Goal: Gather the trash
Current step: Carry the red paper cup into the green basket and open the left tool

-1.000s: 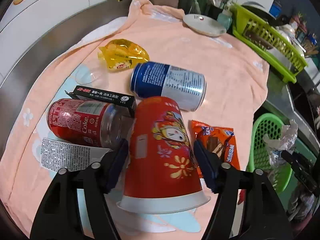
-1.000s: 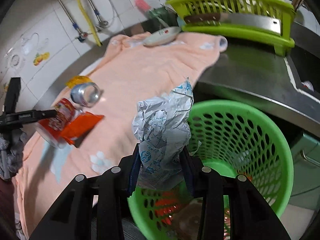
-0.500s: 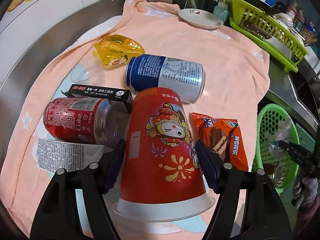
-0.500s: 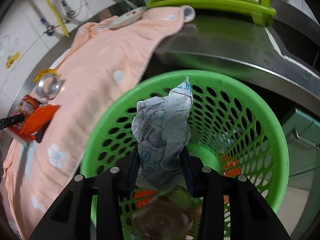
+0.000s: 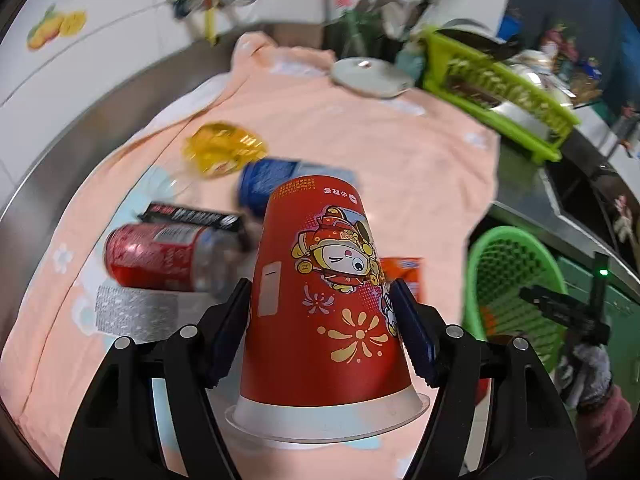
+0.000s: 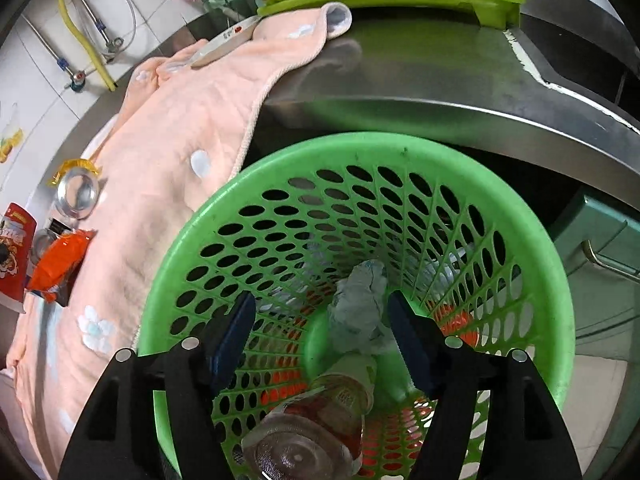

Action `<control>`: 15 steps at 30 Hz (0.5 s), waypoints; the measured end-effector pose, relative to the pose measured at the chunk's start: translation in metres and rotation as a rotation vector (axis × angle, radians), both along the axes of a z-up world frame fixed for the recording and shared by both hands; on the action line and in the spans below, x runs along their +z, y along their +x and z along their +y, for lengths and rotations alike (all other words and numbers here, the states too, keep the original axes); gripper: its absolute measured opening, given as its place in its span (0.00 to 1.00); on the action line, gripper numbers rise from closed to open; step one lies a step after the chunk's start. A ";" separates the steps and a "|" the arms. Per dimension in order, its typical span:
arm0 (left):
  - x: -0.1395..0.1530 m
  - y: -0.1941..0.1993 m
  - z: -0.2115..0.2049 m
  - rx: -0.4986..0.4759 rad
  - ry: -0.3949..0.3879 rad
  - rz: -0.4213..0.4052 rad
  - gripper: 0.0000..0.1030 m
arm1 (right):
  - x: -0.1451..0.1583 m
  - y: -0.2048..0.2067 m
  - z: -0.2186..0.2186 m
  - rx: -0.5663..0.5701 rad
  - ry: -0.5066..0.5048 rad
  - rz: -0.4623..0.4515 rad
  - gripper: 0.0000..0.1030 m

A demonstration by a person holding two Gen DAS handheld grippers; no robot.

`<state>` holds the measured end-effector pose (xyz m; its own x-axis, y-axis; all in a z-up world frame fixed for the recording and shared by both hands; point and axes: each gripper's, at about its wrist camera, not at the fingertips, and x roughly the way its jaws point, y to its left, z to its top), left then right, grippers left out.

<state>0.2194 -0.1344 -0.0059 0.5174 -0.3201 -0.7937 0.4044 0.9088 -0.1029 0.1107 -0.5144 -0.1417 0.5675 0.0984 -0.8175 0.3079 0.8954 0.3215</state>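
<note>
The left gripper [image 5: 322, 322] is clamped on the sides of a red paper cup [image 5: 320, 296], which is upside down with its long axis upright, white rim low and base pointing up and away, above the peach towel [image 5: 360, 136] on the tabletop [image 6: 460, 64]. The right gripper [image 6: 322, 326] hangs over the green basket [image 6: 560, 320] with its jaws apart, having just been opening; the crumpled paper [image 6: 360, 312] sits loose between them, down inside the basket with its long axis running roughly up the frame, beside a clear bottle [image 6: 312, 424]. On the towel lie a red can [image 5: 156, 260] and a blue can [image 5: 264, 184], both on their sides, a yellow wrapper [image 5: 222, 148] and an orange wrapper [image 6: 60, 260].
</note>
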 end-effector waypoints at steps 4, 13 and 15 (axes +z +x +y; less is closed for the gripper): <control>0.015 -0.018 -0.032 -0.102 -0.029 -0.030 0.67 | 0.015 -0.015 -0.004 0.006 -0.005 -0.040 0.65; -0.003 -0.049 -0.139 -0.347 -0.036 -0.002 0.67 | 0.053 -0.062 -0.017 -0.009 -0.031 -0.138 0.68; -0.013 -0.053 -0.163 -0.400 -0.029 0.011 0.67 | 0.059 -0.071 -0.020 -0.018 -0.038 -0.157 0.69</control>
<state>0.1663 -0.2976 -0.0194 0.3384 -0.5173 -0.7861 0.7246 0.6763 -0.1331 0.0394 -0.5346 -0.0831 0.6899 0.0581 -0.7216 0.2725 0.9026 0.3333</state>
